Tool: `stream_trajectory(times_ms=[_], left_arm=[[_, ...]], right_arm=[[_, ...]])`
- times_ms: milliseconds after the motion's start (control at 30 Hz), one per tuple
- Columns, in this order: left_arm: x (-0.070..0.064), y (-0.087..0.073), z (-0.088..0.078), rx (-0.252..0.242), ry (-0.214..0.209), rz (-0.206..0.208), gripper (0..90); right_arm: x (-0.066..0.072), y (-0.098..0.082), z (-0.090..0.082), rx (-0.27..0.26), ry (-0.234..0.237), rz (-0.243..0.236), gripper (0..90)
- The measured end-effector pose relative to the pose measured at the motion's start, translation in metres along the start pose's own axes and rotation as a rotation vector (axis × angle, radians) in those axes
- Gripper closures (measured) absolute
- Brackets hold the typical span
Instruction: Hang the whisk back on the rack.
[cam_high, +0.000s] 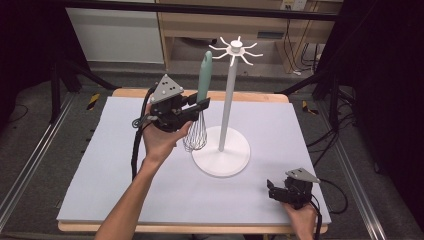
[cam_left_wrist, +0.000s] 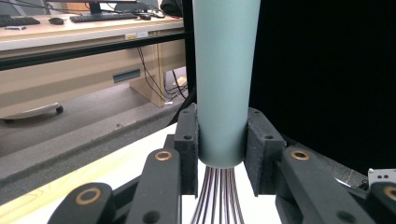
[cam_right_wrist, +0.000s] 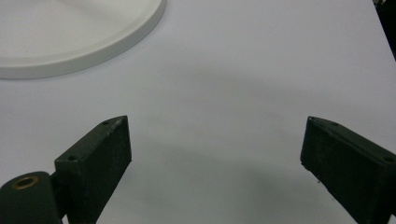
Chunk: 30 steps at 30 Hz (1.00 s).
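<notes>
**Whisk lifted beside the rack, hook not yet reached**

Pale grey matting covers the table (cam_high: 125, 165) in the high view, with dark curtains either side and wooden shelving behind. On it stands a white hook stand (cam_high: 227, 107), its round base left of the right gripper (cam_high: 274, 191), which rests low near the table's front edge. The left gripper (cam_high: 196, 106) holds a whisk (cam_high: 200, 107) upright just beside the pole, wires hanging down, the teal handle's tip below the ring of hooks.

Left gripper view: both pads clench the handle's lower end (cam_left_wrist: 223, 88), wires emerging beneath.

Right gripper view: the jaws stand wide apart over bare matting, nothing between them, the stand's base (cam_right_wrist: 70, 42) ahead.

By my reading, pickup is finished; raising the whisk and hanging it on a hook remain.
</notes>
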<state>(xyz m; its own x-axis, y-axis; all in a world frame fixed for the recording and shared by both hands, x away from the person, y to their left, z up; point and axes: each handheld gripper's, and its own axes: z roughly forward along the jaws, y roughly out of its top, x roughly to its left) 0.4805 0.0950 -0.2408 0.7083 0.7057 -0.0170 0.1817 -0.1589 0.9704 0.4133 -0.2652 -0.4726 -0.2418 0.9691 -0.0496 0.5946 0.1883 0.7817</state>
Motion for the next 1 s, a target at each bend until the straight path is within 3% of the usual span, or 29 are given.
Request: stream_trajectory(times_ms=[1000], left_arm=[[-0.003, 0.001, 0.029, 0.024, -0.009, -0.005, 68.7]], right_arm=[[0.0, 0.0, 0.0, -0.001, 0.001, -0.003, 9.2]])
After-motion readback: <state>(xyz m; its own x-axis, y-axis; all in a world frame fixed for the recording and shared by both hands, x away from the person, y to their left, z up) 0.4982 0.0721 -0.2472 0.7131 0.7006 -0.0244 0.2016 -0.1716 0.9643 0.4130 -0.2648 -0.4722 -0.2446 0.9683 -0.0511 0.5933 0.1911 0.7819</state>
